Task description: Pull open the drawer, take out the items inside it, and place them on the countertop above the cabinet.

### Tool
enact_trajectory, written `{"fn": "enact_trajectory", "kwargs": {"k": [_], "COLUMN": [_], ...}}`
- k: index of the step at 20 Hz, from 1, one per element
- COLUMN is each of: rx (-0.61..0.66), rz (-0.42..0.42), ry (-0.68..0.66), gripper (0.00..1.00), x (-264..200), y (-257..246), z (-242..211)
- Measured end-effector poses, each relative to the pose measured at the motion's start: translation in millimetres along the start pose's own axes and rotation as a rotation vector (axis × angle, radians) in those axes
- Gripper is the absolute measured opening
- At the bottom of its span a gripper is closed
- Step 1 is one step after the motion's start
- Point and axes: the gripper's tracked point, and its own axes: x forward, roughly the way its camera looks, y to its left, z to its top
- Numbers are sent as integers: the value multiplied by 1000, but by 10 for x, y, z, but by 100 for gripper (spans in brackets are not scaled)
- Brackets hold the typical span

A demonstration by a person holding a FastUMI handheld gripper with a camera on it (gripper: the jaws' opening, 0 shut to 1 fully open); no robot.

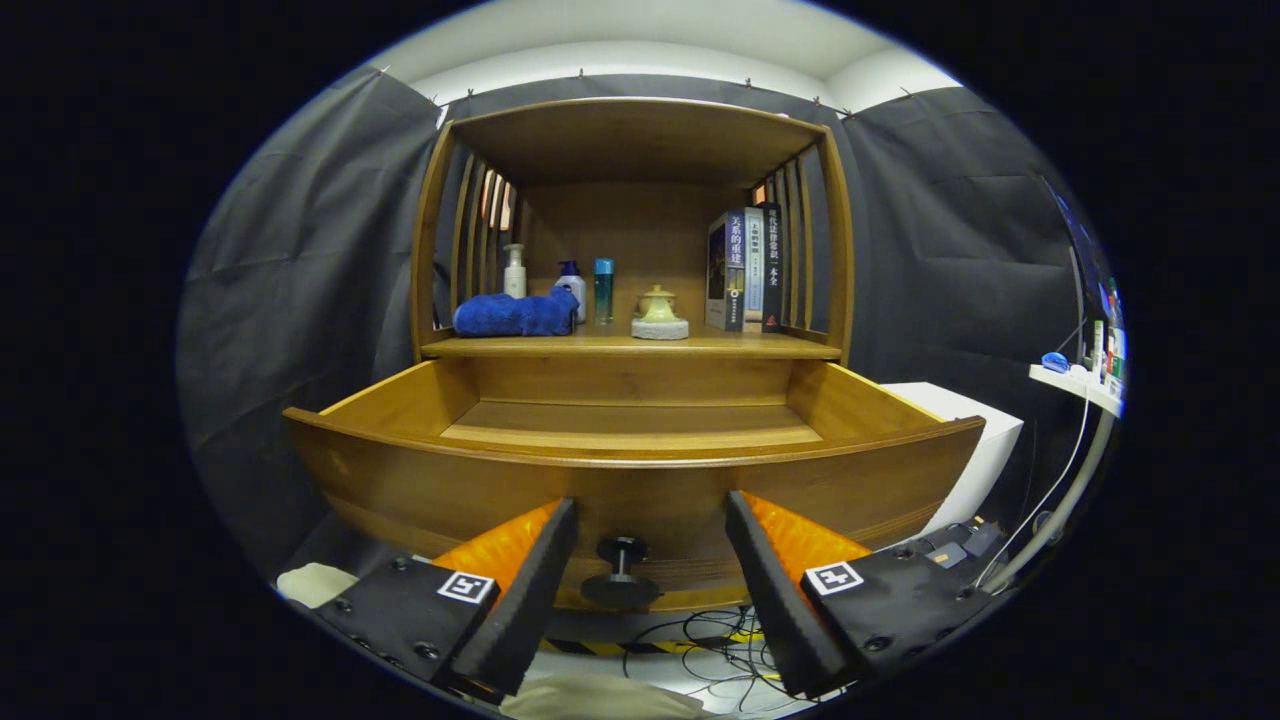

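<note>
Both jaws of the gripper (650, 545) flank the open drawer's (630, 470) knob (621, 570), untouching.

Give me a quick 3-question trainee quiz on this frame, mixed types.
1. True or false: the drawer is pulled open.
2. The tongs are: A) shut on the knob B) open, with the knob between the fingers C) holding the blue towel.
3. Fill in: the books stand on the countertop to the right of the small ____.

Key: 1 true; 2 B; 3 teapot.
</note>
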Motion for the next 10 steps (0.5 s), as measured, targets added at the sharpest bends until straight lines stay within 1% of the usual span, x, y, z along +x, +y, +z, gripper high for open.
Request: {"fn": "enact_trajectory", "kwargs": {"k": [3, 6, 10], "rx": [12, 11, 0], "rz": [-4, -28, -8], "ry": [-9, 5, 9], "gripper": [97, 96, 96], "x": [50, 117, 275], "y": [-4, -96, -74], "z": [13, 52, 130]}}
